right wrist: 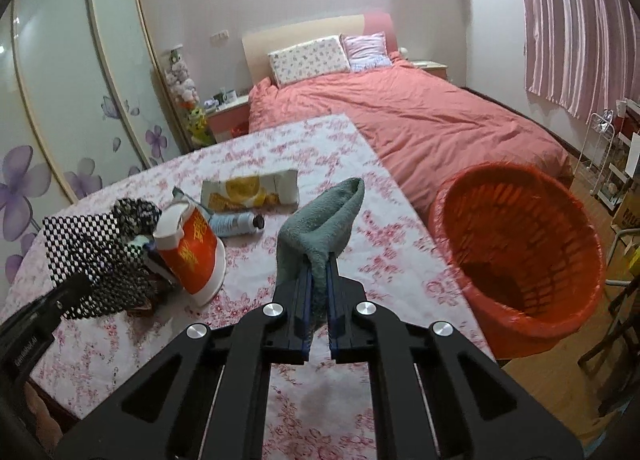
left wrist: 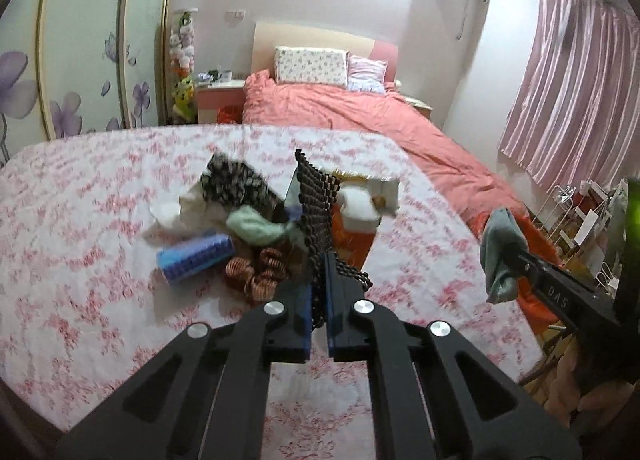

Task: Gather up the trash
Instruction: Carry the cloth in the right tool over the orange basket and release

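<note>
So you're mid-carry: right hand-held gripper (right wrist: 319, 284) pinches the cloth (right wrist: 320, 219) above the surface (right wrist: 260, 292), left hand-held gripper (left wrist: 319, 280) clamps the mesh (left wrist: 318, 203). Next, swing right over the basket (right wrist: 520, 248) and release.

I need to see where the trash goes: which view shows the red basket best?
The right wrist view: the red basket shows whole beside the table, open mouth toward the camera, near the green cloth in the right gripper. In the left wrist view I cannot make out the basket.
</note>
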`<state>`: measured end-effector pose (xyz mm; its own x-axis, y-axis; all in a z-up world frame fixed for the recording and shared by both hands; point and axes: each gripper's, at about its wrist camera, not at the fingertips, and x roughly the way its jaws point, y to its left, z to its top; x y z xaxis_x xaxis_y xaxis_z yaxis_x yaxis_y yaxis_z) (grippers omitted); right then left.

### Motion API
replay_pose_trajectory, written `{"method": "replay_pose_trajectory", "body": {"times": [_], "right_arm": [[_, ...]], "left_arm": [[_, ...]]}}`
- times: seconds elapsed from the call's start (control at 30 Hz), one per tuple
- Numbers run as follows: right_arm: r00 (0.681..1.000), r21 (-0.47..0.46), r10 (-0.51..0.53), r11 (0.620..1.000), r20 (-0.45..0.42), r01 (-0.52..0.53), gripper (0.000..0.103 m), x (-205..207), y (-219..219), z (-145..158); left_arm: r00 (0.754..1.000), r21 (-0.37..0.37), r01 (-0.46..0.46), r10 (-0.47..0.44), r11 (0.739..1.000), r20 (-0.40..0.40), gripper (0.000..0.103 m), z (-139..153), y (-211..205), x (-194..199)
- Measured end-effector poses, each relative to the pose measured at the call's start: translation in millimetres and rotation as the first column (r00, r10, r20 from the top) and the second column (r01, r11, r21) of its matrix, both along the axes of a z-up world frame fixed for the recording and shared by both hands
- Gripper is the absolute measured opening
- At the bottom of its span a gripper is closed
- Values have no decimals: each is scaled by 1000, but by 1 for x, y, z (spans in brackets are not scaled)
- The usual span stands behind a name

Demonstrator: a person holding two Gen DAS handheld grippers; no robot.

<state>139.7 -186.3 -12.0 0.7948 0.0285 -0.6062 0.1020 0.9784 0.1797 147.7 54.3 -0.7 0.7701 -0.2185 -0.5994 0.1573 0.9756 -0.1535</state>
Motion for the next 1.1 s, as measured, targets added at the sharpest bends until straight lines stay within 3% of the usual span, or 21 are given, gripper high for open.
{"method": "replay_pose_trajectory", "body": {"times": [0.27,0.53,0.87,1.1], "right_arm": [[996,2,-38,999,75,38,6,-14,-25,23],[986,3,-117,993,121,118,6,-17,-59,29],[961,23,-244,970,131,243,6,-14,-119,18],[942,49,-322,947,95,318,6,-6,-158,-2]], "left_arm": [[994,-15,72,-71,997,89,6,45,-29,-3],[973,-37,209,-204,977,111,6,60,-92,9],[913,-54,405,-401,913,76,6,43,-195,38],[870,-47,492,-491,869,34,6,19,-261,59]]}}
